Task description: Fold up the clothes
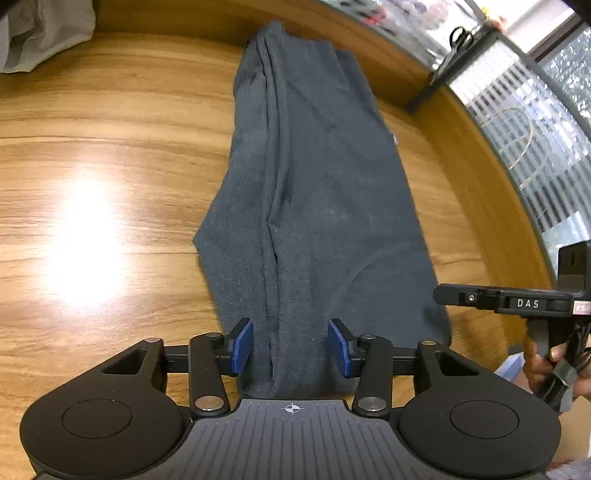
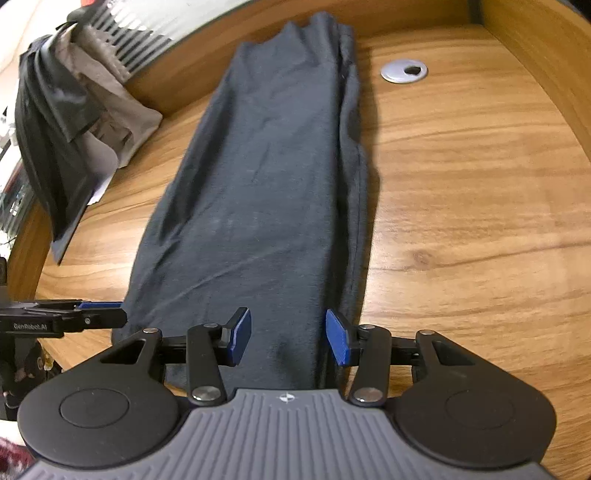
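Note:
A dark grey garment [image 1: 314,184] lies folded into a long narrow strip on the wooden table [image 1: 110,155], running away from me. My left gripper [image 1: 290,332] hangs over the strip's near end, blue pads apart on either side of a lengthwise crease, not pressing the cloth. In the right wrist view the same garment [image 2: 266,184] stretches to the far rim. My right gripper [image 2: 288,326] stands open over its near end, close to the right edge. Each gripper shows in the other's view: the right gripper [image 1: 443,297] at the strip's right corner, the left gripper [image 2: 110,314] at its left corner.
A pile of grey and black clothes [image 2: 74,110] sits at the table's left side, seen as grey cloth [image 1: 44,33] in the left wrist view. A silver cable grommet [image 2: 404,71] lies right of the garment. A raised wooden rim [image 2: 535,55] bounds the table. A person's hand [image 1: 535,362] holds the right gripper.

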`<state>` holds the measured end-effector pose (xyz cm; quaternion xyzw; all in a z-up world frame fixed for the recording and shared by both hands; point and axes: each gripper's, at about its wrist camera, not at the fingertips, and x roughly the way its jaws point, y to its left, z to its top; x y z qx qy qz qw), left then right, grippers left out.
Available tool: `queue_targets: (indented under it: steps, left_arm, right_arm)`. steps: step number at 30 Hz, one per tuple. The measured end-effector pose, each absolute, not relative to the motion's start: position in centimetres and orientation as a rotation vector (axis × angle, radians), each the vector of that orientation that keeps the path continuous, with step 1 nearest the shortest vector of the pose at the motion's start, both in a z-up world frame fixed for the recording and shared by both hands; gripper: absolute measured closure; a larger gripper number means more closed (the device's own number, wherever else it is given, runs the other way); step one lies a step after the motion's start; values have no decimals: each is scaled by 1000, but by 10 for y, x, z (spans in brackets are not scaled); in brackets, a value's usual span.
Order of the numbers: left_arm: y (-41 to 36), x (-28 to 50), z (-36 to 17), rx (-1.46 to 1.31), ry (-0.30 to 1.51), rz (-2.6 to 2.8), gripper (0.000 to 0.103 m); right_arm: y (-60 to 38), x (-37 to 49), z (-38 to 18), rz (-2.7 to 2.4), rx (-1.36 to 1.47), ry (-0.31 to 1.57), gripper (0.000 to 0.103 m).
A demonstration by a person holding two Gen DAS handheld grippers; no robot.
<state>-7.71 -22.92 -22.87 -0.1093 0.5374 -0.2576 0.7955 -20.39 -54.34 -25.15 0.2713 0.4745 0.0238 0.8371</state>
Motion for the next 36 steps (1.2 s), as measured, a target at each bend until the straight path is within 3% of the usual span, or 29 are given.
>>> queue_targets:
  steps: [4, 15, 18, 32, 34, 36]
  left_arm:
    - [-236, -72, -234, -240, 1152, -582, 66]
    - [-242, -50, -249, -348, 1166, -557, 66]
    - [-242, -48, -250, -372, 1171, -562, 65]
    - [-244, -31, -243, -312, 1106, -504, 66]
    - [-248, -30, -243, -285, 1096, -496, 65]
    - [-247, -33, -242, -275, 1089, -497, 64]
  right_arm:
    - [-543, -197, -256, 77, 549, 1017, 53]
    - [-562, -182, -266, 79, 624, 1002, 54]
    - [-563, -180, -266, 134, 666, 999, 63]
    - [-569, -165, -269, 67, 624, 976, 63]
    - [-566, -163, -272, 98, 658, 982, 66]
    - [-560, -162, -273, 130, 649, 995, 75]
